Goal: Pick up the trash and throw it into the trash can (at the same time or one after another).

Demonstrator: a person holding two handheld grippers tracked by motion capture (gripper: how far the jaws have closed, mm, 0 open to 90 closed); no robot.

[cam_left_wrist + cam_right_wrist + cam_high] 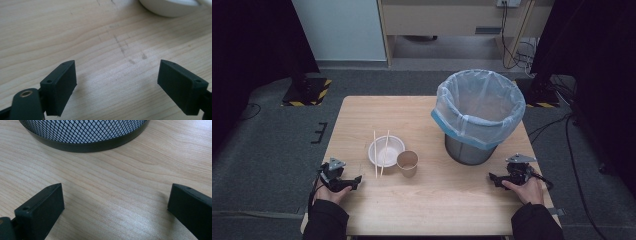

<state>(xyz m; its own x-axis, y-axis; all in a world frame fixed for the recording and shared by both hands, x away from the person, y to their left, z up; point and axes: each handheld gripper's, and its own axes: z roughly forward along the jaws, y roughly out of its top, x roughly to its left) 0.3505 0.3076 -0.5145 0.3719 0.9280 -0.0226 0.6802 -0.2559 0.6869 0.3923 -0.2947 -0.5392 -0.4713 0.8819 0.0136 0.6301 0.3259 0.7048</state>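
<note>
- The white bowl (386,151) sits left of centre on the wooden surface (437,200), two chopsticks (385,150) laid across it, a paper cup (407,163) touching its right.
- Left gripper (353,182) rests near the bowl, jaws wide apart, empty.
- Right gripper (495,180) rests by the lined mesh bin (477,115), jaws wide, empty.
</note>
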